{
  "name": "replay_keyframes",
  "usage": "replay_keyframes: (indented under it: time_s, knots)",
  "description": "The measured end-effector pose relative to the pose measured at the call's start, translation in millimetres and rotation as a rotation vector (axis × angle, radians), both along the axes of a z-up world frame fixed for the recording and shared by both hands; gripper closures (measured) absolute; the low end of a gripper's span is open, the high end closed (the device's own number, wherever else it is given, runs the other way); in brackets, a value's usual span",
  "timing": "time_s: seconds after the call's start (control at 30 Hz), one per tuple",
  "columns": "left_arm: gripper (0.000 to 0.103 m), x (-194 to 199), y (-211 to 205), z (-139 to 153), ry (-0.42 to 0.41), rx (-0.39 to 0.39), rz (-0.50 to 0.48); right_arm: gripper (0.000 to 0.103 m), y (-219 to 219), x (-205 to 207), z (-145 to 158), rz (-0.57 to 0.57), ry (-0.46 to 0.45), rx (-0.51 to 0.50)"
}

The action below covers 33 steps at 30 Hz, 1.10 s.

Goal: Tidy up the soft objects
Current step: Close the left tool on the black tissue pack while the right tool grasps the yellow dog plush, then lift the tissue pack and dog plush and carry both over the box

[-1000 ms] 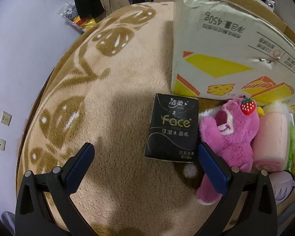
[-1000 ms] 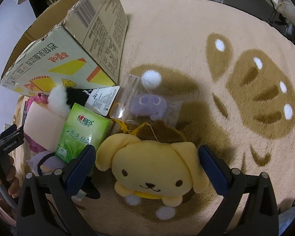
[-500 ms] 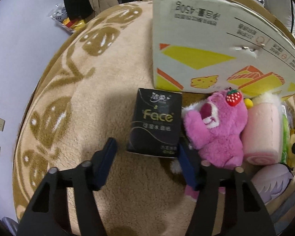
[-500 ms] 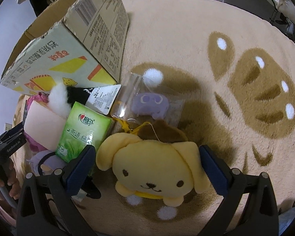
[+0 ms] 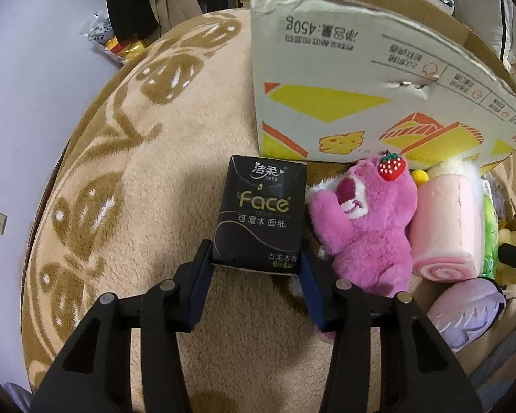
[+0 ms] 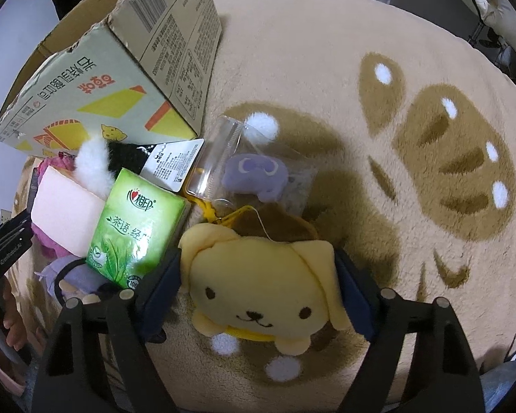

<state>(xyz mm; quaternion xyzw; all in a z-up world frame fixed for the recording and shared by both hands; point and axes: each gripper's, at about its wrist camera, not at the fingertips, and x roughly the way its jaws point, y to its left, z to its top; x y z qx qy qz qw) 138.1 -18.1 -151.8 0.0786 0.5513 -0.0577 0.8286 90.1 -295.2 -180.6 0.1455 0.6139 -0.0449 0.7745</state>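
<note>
Beige rug (image 5: 161,179) with brown leaf shapes, spread underfoot and carrying everything. Toward its far edge, an open cardboard box (image 5: 361,79) standing upright, looking like the place where the soft things should end up. Against the box's near wall, a row: pink plush bear (image 5: 368,227), pink roll-shaped cushion (image 5: 447,227), green tissue pack (image 6: 134,234), small purple plush in a clear bag (image 6: 254,175). Nearer, toward the rug's right side, a yellow plush dog (image 6: 265,285); at the left end of the row, a black tissue pack (image 5: 261,213) just beside the bear.

Left tongs (image 5: 256,268) closing, pads at both sides of the black pack's near end, touching or all but touching. Right tongs (image 6: 258,292) closing too, set around the dog's head, pads just at its ears, not yet squeezing.

Step in hand, by the look of it: grasping, both hands at once. Next: finish each squeeze, lift clear of the neighbours, carry over the box rim, release inside.
</note>
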Motion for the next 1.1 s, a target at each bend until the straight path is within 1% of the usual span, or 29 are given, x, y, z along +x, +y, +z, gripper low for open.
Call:
replay_keyframes:
  time_s: [0.13, 0.23, 0.3, 0.37, 0.4, 0.5, 0.67, 0.8, 0.87, 1.03, 1.1]
  knots:
    - [0.057, -3, 2, 4, -0.018, -0.008, 0.007, 0.015, 3, -1, 0, 0.001, 0.004, -0.008]
    - [0.057, -9, 3, 11, -0.037, -0.016, 0.005, 0.017, -1, -6, 10, 0.004, -0.007, -0.012]
    - [0.057, -12, 2, 17, -0.055, -0.026, -0.001, 0.019, -2, -10, 12, -0.007, -0.017, 0.010]
    - [0.057, -15, 3, 20, -0.068, -0.018, 0.001, 0.020, -3, -14, 16, -0.016, -0.031, 0.050]
    - [0.057, -17, 3, 22, -0.075, -0.011, 0.004, 0.020, -3, -17, 18, -0.014, -0.035, 0.054]
    - [0.057, -24, 5, 31, -0.106, -0.013, 0.010, 0.020, 5, -22, 27, 0.003, -0.067, 0.019]
    - [0.057, -33, 9, 45, -0.148, -0.032, 0.017, 0.020, 21, -33, 54, 0.033, -0.182, -0.033]
    - [0.057, -39, 8, 52, -0.166, -0.056, -0.007, 0.020, 31, -44, 77, 0.045, -0.295, -0.054]
    - [0.057, -43, 5, 55, -0.179, -0.052, -0.020, 0.020, 34, -48, 86, 0.048, -0.350, -0.058]
    - [0.057, -53, 4, 66, -0.224, -0.056, -0.029, 0.020, 33, -64, 110, 0.042, -0.450, -0.071]
    - [0.057, -56, 5, 71, -0.252, -0.057, -0.026, 0.020, 30, -62, 119, 0.042, -0.494, -0.076]
